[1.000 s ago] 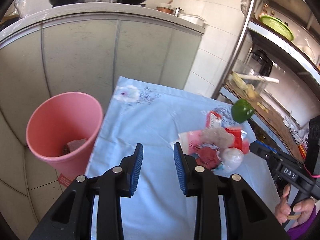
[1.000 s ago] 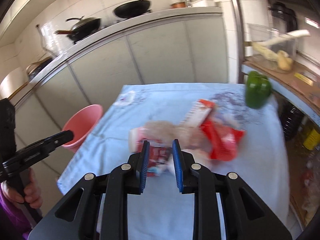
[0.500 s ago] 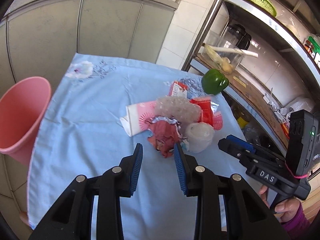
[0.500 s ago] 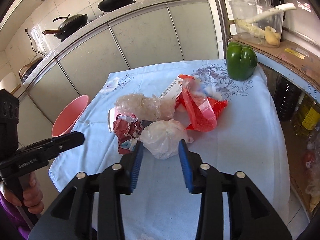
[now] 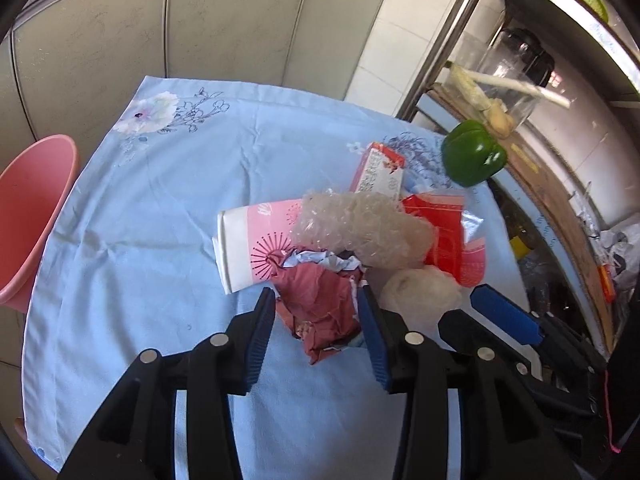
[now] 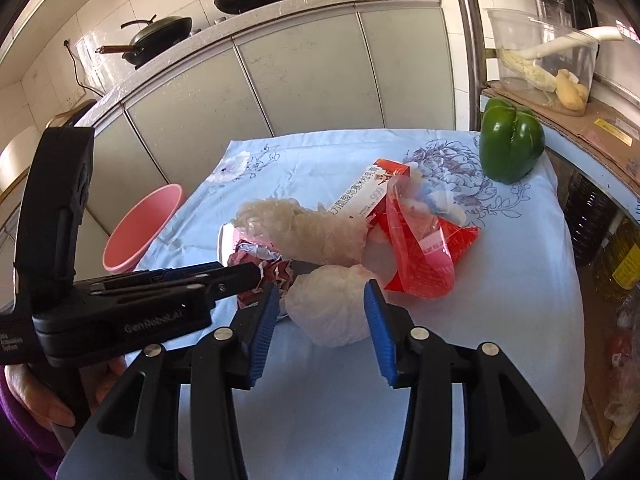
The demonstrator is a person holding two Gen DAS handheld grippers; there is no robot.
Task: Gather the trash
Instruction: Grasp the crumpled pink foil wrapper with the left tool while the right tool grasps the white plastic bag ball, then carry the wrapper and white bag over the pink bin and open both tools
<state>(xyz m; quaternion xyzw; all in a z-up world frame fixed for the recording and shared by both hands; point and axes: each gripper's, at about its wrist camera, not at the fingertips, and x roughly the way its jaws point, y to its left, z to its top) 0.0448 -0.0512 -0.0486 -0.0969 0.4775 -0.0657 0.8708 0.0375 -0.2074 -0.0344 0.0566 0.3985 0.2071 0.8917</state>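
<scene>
The crumpled red wrapper (image 5: 320,304) and white plastic wad (image 6: 332,308) are lying on the tabletop (image 5: 160,208). Your left claw (image 5: 318,334) and right claw (image 6: 320,332), jaws just widened, are straddling them unpinched. Next you're closing, then carrying to the pink bin (image 5: 28,216).

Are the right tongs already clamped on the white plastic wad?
No. In the right wrist view the right tongs straddle the white plastic wad with both blue pads still clear of it.

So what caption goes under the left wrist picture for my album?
Open left gripper straddles a crumpled dark-red wrapper on the light-blue floral tablecloth, pink plastic bin alongside.
</scene>
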